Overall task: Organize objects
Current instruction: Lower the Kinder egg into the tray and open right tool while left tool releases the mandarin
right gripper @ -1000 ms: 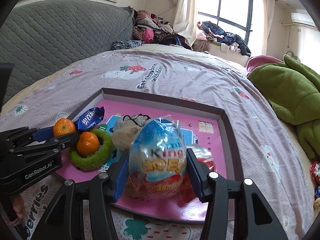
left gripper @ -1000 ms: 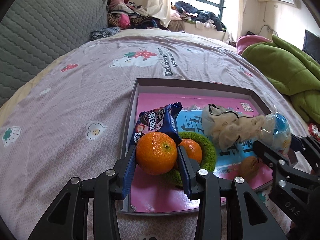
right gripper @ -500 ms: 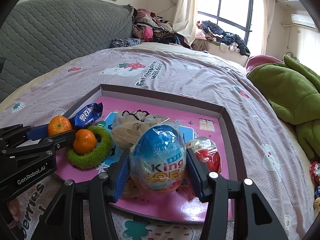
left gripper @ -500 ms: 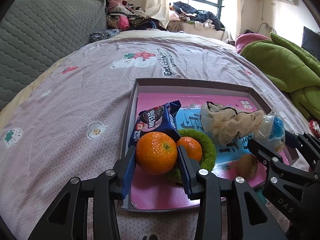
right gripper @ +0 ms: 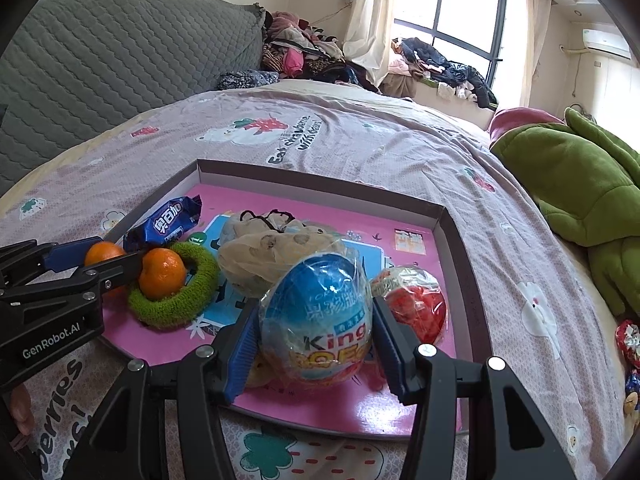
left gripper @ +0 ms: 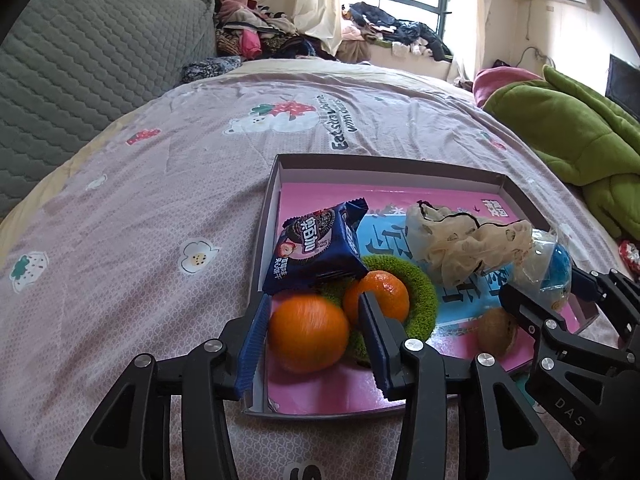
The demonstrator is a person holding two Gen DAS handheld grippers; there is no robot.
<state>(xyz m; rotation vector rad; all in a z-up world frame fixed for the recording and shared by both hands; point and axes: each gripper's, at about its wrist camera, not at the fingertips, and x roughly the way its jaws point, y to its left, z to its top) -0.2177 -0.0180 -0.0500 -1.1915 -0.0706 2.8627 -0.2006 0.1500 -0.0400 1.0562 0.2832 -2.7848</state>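
Note:
A shallow box tray with a pink floor lies on the bed. My left gripper hangs over its near left corner, its jaws opening. A loose orange sits between them on the tray floor, with a gap at each pad. A second orange rests in a green fuzzy ring. Behind them lie a blue biscuit packet and a beige net pouch. My right gripper is shut on a wrapped blue toy egg at the tray's near edge, beside a red egg.
A small brown round thing lies in the tray near the right gripper. A green blanket is heaped to the right, and a grey quilted headboard stands on the left. Wrapped sweets lie on the sheet at far right.
The left jaws have widened and the orange has sunk from between the pads onto the tray floor. The blue egg in the right gripper has tipped forward and come lower.

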